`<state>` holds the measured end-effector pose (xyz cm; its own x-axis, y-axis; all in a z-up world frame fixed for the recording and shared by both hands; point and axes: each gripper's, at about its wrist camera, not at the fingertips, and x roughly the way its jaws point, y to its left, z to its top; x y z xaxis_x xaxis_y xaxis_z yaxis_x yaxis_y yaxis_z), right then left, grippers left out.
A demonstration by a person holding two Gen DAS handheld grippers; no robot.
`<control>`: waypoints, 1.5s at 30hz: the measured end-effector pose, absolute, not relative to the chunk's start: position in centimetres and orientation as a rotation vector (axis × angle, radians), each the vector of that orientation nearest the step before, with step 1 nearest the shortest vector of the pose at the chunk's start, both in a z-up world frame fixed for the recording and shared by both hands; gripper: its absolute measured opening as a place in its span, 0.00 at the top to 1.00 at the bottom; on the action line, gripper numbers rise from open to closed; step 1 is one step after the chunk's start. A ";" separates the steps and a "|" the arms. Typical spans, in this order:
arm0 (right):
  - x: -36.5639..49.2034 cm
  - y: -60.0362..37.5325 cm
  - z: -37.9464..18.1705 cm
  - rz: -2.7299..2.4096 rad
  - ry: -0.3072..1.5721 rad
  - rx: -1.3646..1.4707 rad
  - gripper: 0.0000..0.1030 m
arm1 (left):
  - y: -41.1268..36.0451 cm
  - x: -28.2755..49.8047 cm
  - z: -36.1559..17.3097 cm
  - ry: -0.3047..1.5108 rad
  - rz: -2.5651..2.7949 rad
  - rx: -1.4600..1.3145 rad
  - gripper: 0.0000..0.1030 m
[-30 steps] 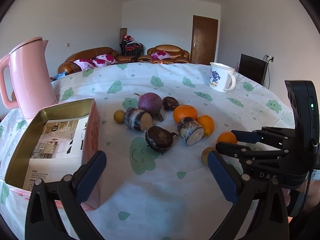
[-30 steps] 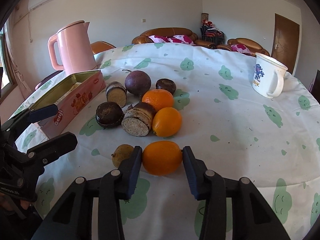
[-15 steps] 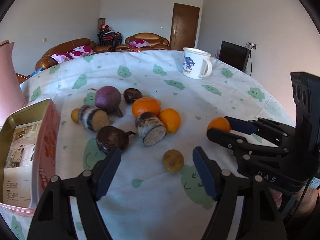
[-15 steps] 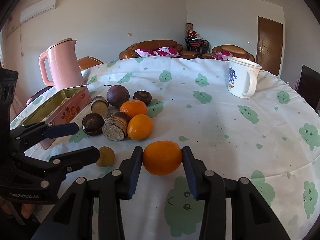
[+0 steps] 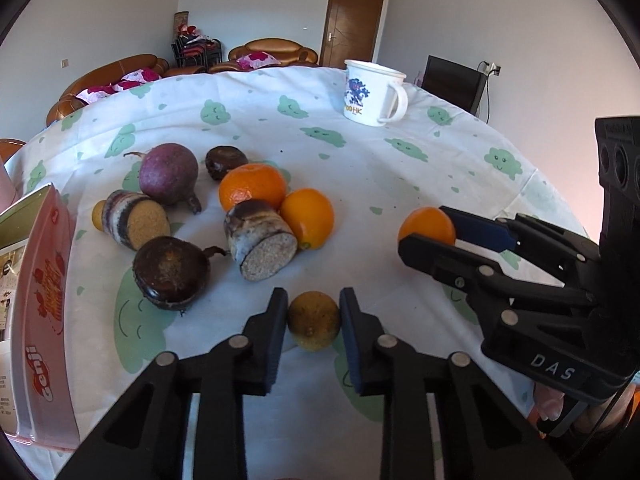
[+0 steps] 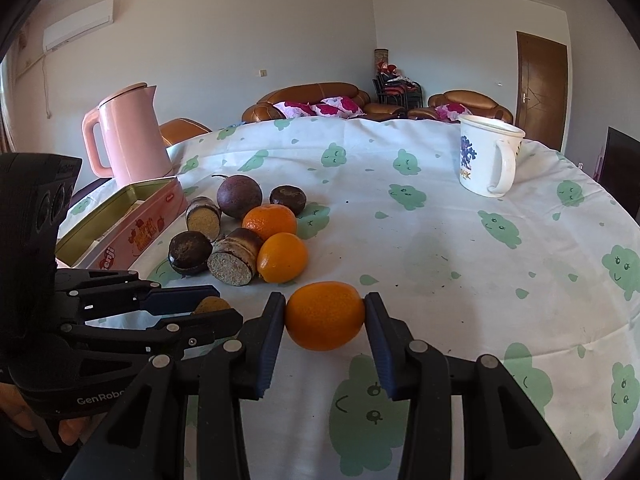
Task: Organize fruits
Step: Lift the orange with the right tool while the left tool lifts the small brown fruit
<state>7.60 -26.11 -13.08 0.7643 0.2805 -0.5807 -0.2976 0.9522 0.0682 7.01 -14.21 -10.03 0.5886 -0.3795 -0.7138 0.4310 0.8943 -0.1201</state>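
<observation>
Three oranges: right tool (image 6: 325, 316) grips one orange (image 6: 325, 315); left tool (image 5: 314, 320) clamps brownish fruit (image 5: 314, 321); tin (image 5: 44, 280) reads "Genji".

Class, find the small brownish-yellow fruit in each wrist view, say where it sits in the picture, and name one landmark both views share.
Left wrist view: the brownish-yellow fruit is bottom centre, between the left gripper's fingers.
Right wrist view: the same fruit is lower left, mostly hidden between the left gripper's fingers.
Shared landmark: the white mug at the table's far right.
</observation>
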 end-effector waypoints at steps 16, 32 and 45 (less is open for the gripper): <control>6.6 -25.5 -12.8 0.334 0.567 -0.083 0.59 | -13.0 5.7 -8.8 0.693 -0.452 0.042 0.73; 5.7 -25.0 -12.6 0.362 0.510 -0.105 0.59 | -12.4 4.3 -7.9 0.581 -0.411 0.035 0.73; 5.0 -25.0 -12.4 0.386 0.465 -0.112 0.59 | -12.0 3.5 -7.6 0.539 -0.374 0.047 0.73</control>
<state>4.98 -25.02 -12.35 0.8229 0.3369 -0.4576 -0.3874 0.9217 -0.0180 3.52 -11.97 -7.60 0.7924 -0.3358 -0.5092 0.3600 0.9314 -0.0540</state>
